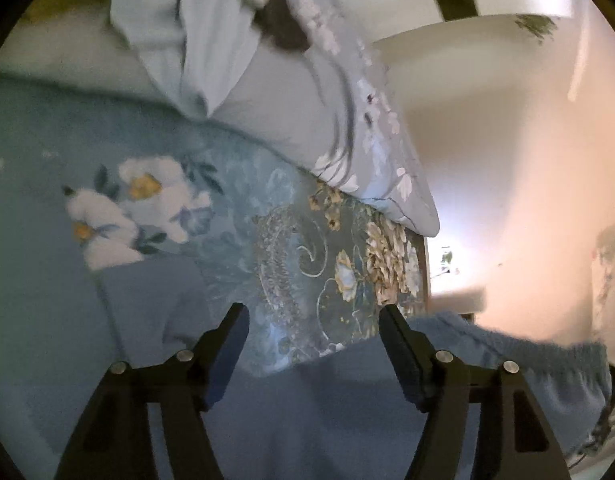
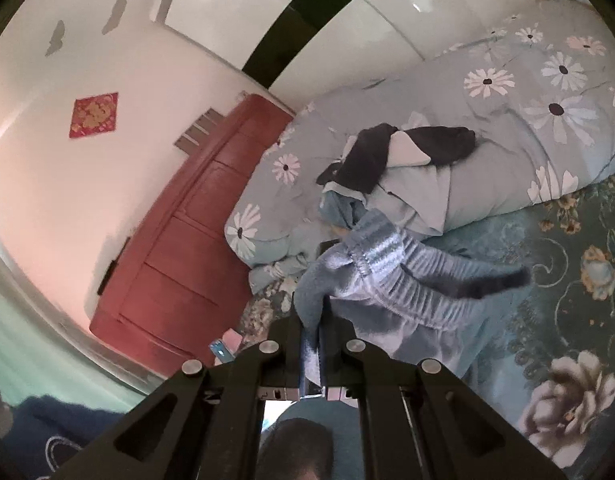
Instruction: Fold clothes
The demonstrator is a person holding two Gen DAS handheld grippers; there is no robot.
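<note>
A blue-grey fleece garment (image 1: 307, 412) with an elastic waistband (image 1: 547, 364) lies on the floral bedspread (image 1: 47, 208). My left gripper (image 1: 313, 316) is open just above it, with one finger over the cloth at each side. In the right wrist view my right gripper (image 2: 311, 316) is shut on an edge of the same garment (image 2: 391, 280), near its ribbed waistband (image 2: 383, 256), and holds it lifted off the bed. A pile of other clothes, light blue and black (image 2: 391, 164), lies on the folded duvet.
A grey daisy-print duvet (image 2: 507, 112) lies along the bed's far side and shows in the left wrist view (image 1: 307, 112). A red wooden headboard (image 2: 187, 240) stands at the bed's end. A phone (image 2: 221, 350) lies near my right gripper. White wardrobe and walls are behind.
</note>
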